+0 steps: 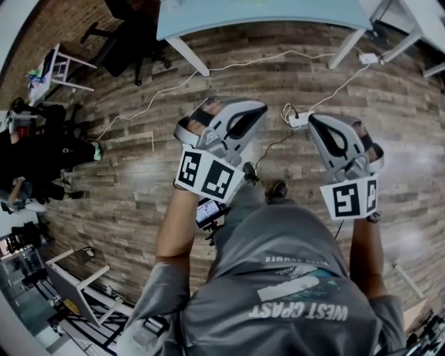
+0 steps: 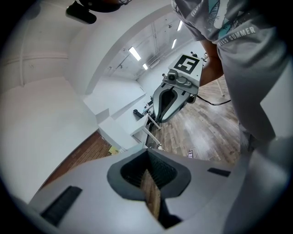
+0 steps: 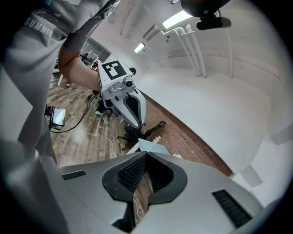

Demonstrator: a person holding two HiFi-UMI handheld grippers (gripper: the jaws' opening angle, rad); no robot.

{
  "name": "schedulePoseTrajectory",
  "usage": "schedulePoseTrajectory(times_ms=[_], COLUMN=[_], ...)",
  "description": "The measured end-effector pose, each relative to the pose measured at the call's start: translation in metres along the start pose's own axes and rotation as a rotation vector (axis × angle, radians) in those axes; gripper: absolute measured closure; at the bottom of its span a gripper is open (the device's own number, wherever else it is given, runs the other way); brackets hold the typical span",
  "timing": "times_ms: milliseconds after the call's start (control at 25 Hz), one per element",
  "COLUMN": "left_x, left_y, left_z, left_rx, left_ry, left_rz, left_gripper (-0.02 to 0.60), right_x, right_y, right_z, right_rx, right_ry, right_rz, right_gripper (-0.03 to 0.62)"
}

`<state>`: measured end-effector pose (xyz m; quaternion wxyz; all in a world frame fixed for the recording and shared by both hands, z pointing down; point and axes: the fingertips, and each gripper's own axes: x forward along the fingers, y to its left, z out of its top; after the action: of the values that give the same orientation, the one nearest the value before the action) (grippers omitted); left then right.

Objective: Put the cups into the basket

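No cup and no basket shows in any view. I hold both grippers up in front of my chest, above a wooden floor (image 1: 139, 181). In the head view my left gripper (image 1: 259, 108) and my right gripper (image 1: 314, 119) point away from me, side by side and apart. The left gripper (image 2: 147, 150) has its jaw tips pressed together with nothing between them. The right gripper (image 3: 147, 152) is likewise shut and empty. Each gripper view also catches the other gripper: the right gripper (image 2: 161, 118) and the left gripper (image 3: 137, 124).
A light table (image 1: 264, 14) stands ahead, with white cables and a power strip (image 1: 299, 119) on the floor before it. An office chair (image 1: 128, 42) and a white stool (image 1: 66, 66) are at the far left. A phone (image 1: 208, 211) hangs at my waist.
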<state>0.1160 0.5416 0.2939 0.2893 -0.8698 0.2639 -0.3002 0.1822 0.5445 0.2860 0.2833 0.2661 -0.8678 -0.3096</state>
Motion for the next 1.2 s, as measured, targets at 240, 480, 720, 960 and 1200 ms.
schedulePoseTrajectory(times_ms=[240,480,720,960,1200], left_x=[0.005,0.004,0.006,0.022,0.051], left_y=[0.024,0.052,0.071,0.082,0.09], left_z=[-0.03,-0.064,-0.081,-0.081,-0.065], left_rx=[0.031,0.047,0.05,0.04,0.043], left_ry=[-0.025,-0.05,-0.081,-0.074,-0.031], left_rz=[-0.032,-0.045,-0.048,-0.038,-0.024], left_gripper=[0.58,0.58,0.58,0.58,0.58], right_x=[0.033,0.072,0.093,0.098,0.092], right_y=[-0.013,-0.02,-0.029,-0.045,-0.07], right_z=[-0.001,0.003,0.007,-0.002,-0.022], right_rx=[-0.009,-0.015,-0.013,-0.013,-0.02], right_ry=[0.062,0.121,0.153,0.133,0.08], right_rz=[-0.04,-0.051,-0.063,-0.055,-0.043], right_gripper=[0.58,0.58,0.58,0.58,0.58])
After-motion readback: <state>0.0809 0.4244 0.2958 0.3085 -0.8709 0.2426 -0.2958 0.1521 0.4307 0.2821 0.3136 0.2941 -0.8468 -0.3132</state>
